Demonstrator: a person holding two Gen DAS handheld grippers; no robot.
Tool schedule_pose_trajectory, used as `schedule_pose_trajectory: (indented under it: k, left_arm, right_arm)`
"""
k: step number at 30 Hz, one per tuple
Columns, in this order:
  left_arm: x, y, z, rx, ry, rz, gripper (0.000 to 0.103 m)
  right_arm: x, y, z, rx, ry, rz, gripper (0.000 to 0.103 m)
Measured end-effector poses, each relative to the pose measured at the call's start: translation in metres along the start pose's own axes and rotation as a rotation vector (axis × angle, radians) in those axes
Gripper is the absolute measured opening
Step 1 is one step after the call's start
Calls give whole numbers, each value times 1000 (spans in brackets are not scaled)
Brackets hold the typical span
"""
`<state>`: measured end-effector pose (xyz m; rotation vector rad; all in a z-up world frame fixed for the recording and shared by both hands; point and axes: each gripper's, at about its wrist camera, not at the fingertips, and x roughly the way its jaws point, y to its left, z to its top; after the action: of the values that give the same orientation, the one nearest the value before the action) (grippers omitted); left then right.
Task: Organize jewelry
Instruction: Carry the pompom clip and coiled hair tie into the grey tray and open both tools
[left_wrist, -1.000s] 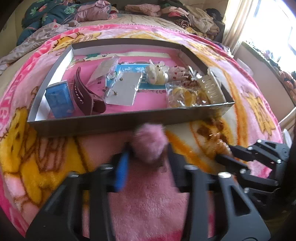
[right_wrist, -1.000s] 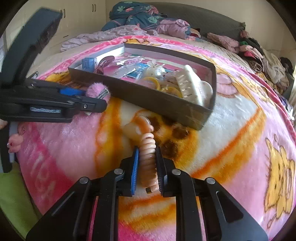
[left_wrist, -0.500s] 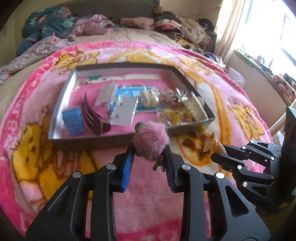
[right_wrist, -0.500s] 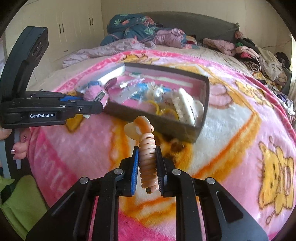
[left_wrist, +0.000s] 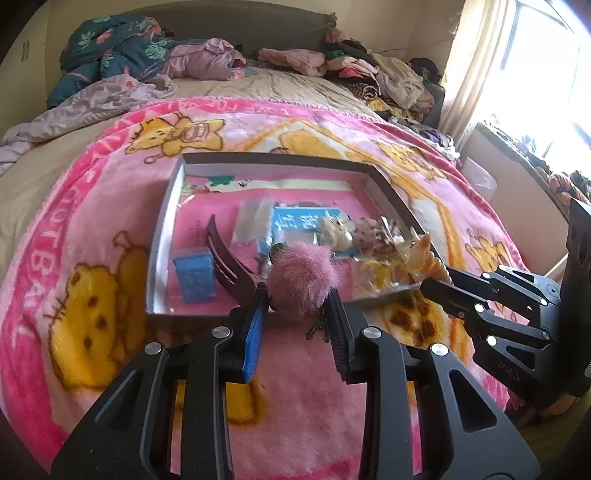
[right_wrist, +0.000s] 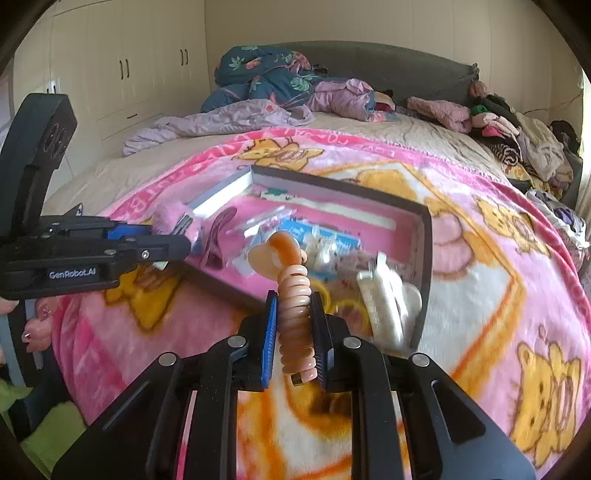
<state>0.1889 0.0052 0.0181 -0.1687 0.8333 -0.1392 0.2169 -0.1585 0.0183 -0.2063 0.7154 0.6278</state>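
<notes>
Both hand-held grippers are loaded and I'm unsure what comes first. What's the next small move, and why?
Probably carry the left hand-held gripper forward over the tray: its pompom clip hangs at the near wall, not yet inside. The right hand-held gripper, shut on the spiral hair tie, can follow.

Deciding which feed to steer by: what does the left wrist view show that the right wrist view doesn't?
Left wrist only: the window, and the blue box in the tray's near corner.

Right wrist only: the white wardrobe doors, and the left tongs' side profile.

Both: the grey tray on the pink blanket, the pink pom-pom clip in the left tongs, the peach spiral hair tie in the right tongs, and the maroon claw clip.
</notes>
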Motion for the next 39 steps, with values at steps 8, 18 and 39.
schedule_pose_trajectory:
  k: [8, 18, 39]
  left_arm:
    - [15, 23, 15, -27, 9, 15, 23]
    - [43, 29, 18, -31, 47, 8, 24]
    - [25, 26, 7, -28, 26, 34, 56]
  right_arm:
    - [30, -2, 22, 4, 10, -9, 17]
    - [75, -13, 24, 31, 76, -27, 17]
    - [34, -10, 11, 83, 29, -48, 65]
